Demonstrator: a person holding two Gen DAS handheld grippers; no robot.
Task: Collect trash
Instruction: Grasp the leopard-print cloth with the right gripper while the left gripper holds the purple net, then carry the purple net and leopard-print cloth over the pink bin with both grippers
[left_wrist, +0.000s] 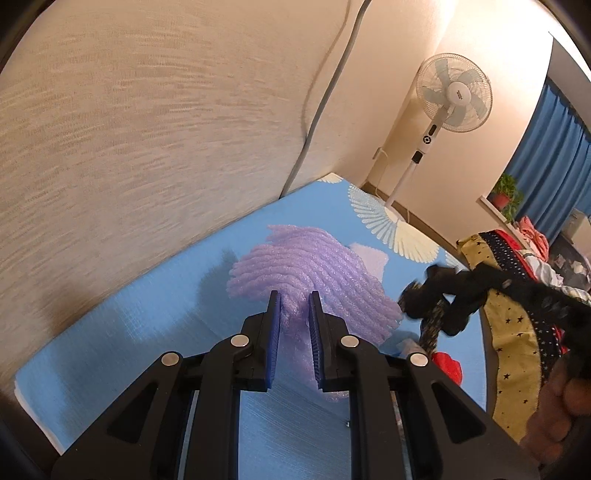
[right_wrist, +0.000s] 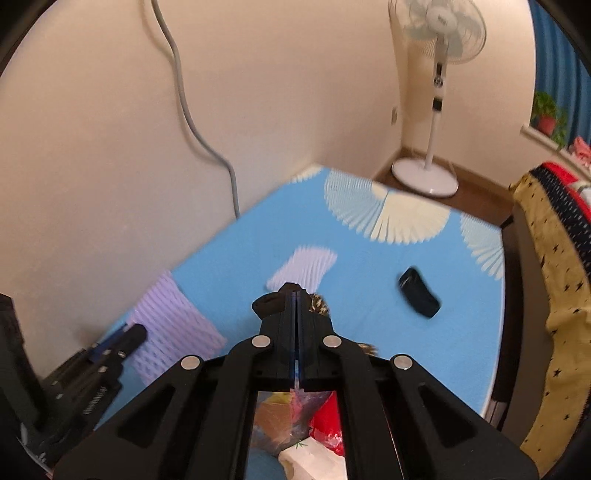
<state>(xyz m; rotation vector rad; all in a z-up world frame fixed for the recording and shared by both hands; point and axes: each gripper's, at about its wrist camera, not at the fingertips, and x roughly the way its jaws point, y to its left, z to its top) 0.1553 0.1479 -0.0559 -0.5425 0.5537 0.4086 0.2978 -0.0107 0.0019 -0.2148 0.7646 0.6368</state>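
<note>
My left gripper is shut on a purple foam net sleeve and holds it above the blue table. The sleeve also shows in the right wrist view, beside the left gripper. My right gripper is shut on a black cloth-like strap of a bag; in the left wrist view the strap hangs at the right. Below the right gripper, trash sits in a plastic bag: red, brown and white wrappers. A second pale foam piece and a small black object lie on the table.
A beige wall with a grey cable runs along the table's left. A white standing fan stands in the far corner. A yellow star-print cloth hangs at the table's right edge. A potted plant sits on the sill by blue curtains.
</note>
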